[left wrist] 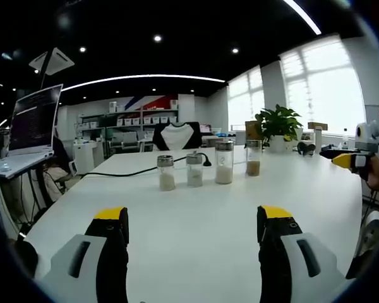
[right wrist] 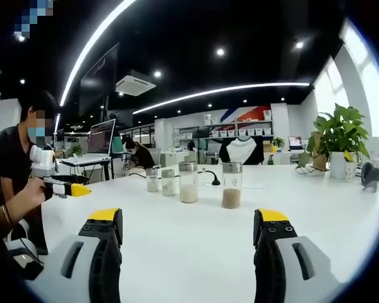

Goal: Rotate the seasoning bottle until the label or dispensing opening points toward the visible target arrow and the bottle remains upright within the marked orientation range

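Several glass seasoning bottles with silver lids stand upright in a row on the white table (left wrist: 196,246). Three hold pale powder (left wrist: 167,173) (left wrist: 194,169) (left wrist: 224,162); the rightmost bottle (left wrist: 253,158) holds brown powder. In the right gripper view the brown-filled bottle (right wrist: 231,185) is nearest, and a tall pale-filled bottle (right wrist: 188,182) stands to its left. My left gripper (left wrist: 192,218) is open, well short of the row, with nothing between its jaws. My right gripper (right wrist: 188,218) is open too, also short of the bottles. A hand holds each gripper out at the table's side (left wrist: 350,159) (right wrist: 66,187).
A black cable (left wrist: 126,172) runs across the table behind the bottles. A potted plant (left wrist: 278,123) stands at the far right end, a laptop (left wrist: 35,120) on a stand at the left. Shelves and chairs line the back wall. A person (right wrist: 16,164) sits at the table's side.
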Motion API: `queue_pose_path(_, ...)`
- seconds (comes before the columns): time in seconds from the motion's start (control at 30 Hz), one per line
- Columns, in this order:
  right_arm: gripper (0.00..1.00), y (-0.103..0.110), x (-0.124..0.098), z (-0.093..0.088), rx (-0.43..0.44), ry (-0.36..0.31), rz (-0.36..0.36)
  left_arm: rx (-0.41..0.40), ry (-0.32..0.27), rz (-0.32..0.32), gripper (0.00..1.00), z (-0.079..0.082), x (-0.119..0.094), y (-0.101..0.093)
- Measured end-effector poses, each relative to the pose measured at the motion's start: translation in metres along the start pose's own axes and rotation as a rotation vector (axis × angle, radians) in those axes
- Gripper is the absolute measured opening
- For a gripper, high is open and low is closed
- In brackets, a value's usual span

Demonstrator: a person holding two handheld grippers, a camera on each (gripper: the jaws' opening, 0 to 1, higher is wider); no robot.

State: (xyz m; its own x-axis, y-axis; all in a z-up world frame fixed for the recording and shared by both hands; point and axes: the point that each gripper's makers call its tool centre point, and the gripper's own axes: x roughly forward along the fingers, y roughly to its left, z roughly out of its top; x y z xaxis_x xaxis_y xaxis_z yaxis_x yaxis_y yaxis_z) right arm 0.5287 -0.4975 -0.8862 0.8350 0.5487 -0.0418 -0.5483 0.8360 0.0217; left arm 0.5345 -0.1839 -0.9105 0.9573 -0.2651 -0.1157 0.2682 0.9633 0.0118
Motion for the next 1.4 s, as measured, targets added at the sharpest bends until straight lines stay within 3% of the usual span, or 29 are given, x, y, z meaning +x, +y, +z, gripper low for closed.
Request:
queue_pose_path(0.97, 0.87, -0.003, -0.001, 0.004, 0.045, -0.033, 0.012, -0.002, -0.004, -0.034, 0.89, 0.006, 0.012, -0.008)
queue_pose_path(1.2, 0.87, -0.005, -0.003, 0.006, 0.033, -0.033, 0.003, 0.02, -0.019, -0.042, 0.89, 0.017, 0.021, -0.005)
queue_pose_path(1.4, 0.87, -0.005, -0.006, 0.007, 0.029, -0.035, -0.007, -0.04, -0.031, -0.057, 0.88, 0.02, 0.033, 0.002)
